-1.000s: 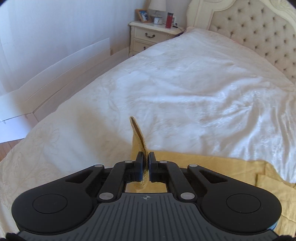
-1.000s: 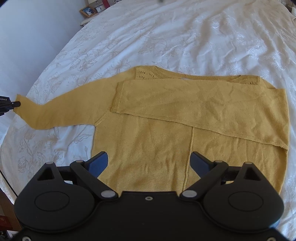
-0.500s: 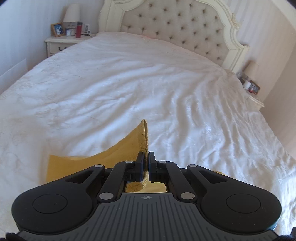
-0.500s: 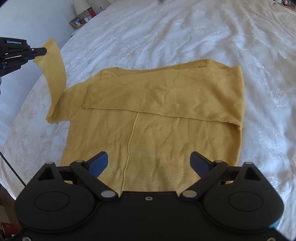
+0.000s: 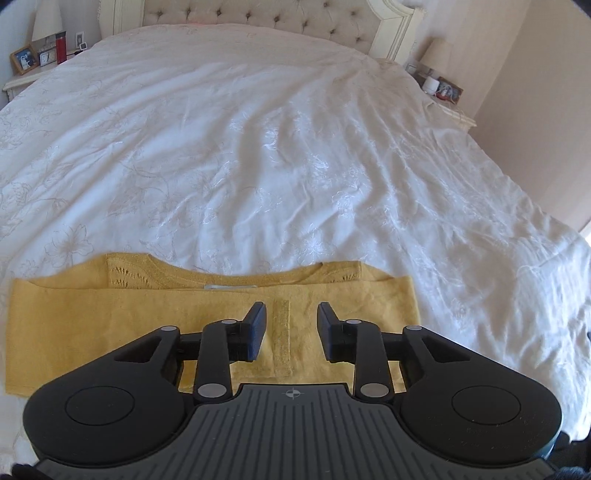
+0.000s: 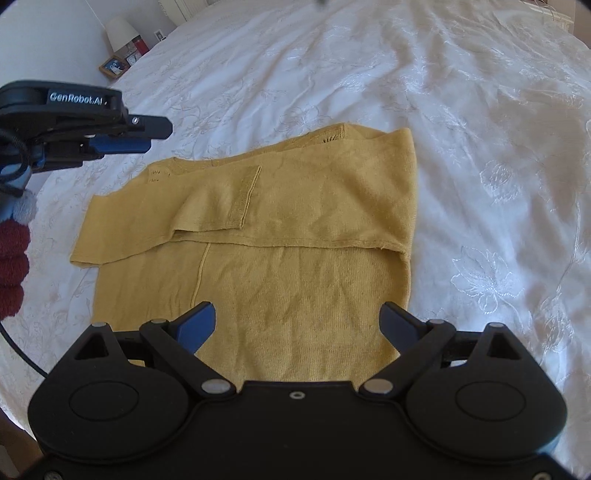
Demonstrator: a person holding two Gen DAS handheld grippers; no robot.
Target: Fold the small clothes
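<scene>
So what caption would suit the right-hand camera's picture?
Mustard sweater on a white bedspread, both sleeves folded across; right gripper open above its hem.

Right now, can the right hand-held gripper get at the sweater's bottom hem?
Probably yes. The right hand-held gripper hangs open over the sweater near its lower edge, nothing between them; the left hand-held gripper sits off to the side.

The sweater (image 6: 295, 266) is a soft, matt mustard knit, fine-ribbed along the cuff (image 5: 282, 338) and pierced with small openwork holes near the collar. Under it the bedspread (image 5: 295, 155) is white cloth with a faint sheen, embroidered with raised flowers (creased all over). Both grippers, left (image 5: 291, 332) and right (image 6: 299, 325), look like matt black plastic with small shiny metal pins. The headboard (image 5: 258, 14) is buttoned, padded cream fabric.
</scene>
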